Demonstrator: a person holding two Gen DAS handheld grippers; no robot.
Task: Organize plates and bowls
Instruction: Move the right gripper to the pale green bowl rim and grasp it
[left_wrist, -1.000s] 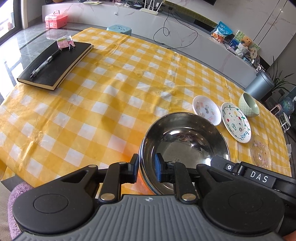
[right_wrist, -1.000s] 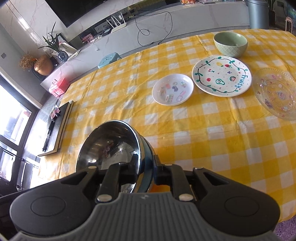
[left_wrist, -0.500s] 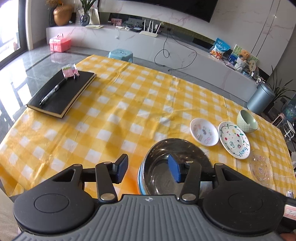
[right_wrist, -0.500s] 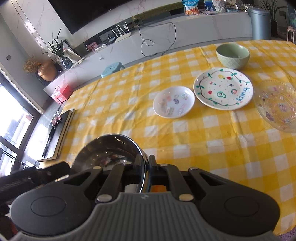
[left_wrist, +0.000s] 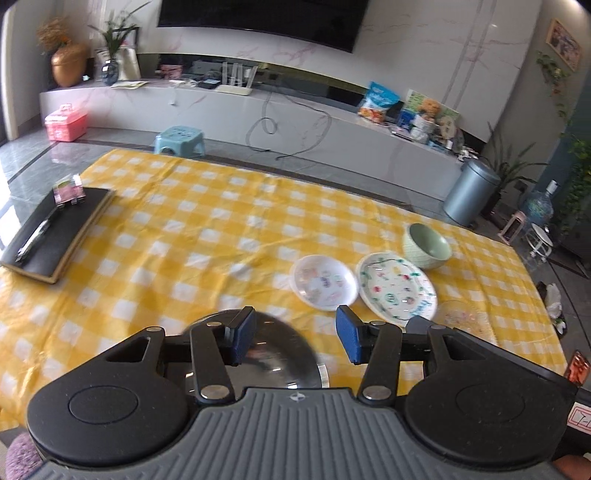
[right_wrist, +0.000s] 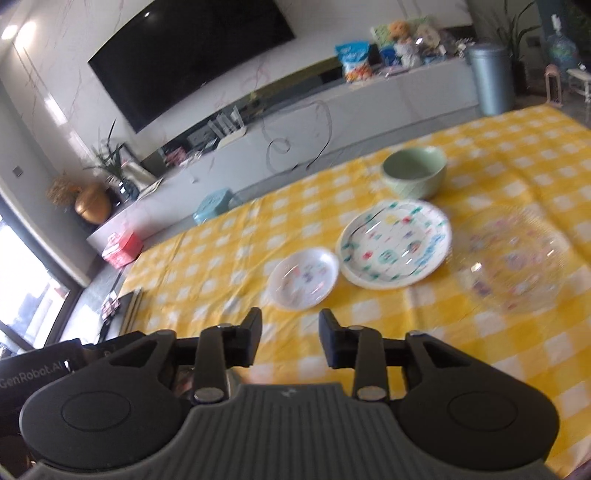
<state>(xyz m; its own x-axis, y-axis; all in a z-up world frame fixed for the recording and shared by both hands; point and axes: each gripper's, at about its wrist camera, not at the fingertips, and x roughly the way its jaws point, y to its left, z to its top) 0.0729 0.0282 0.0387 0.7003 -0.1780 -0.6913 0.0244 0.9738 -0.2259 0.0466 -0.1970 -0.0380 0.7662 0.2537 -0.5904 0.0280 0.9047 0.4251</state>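
A steel bowl (left_wrist: 273, 354) sits on the yellow checked table near its front edge, below my open, empty left gripper (left_wrist: 295, 338). Only a sliver of it (right_wrist: 232, 380) shows under my right gripper (right_wrist: 290, 338), which is open, empty and raised. Farther right lie a small white plate (left_wrist: 325, 286) (right_wrist: 303, 278), a larger patterned plate (left_wrist: 397, 290) (right_wrist: 395, 243), a green bowl (left_wrist: 426, 245) (right_wrist: 413, 171) and a clear glass plate (left_wrist: 463, 317) (right_wrist: 517, 262).
A black notebook (left_wrist: 55, 232) with a pen lies at the table's left edge. The yellow checked cloth (left_wrist: 207, 229) covers the table. Beyond the far edge are a blue stool (left_wrist: 179, 138) and a grey bin (left_wrist: 471, 194).
Both grippers let go of the steel bowl, opened, and pulled up and back. The bowl now rests on the table beneath them.
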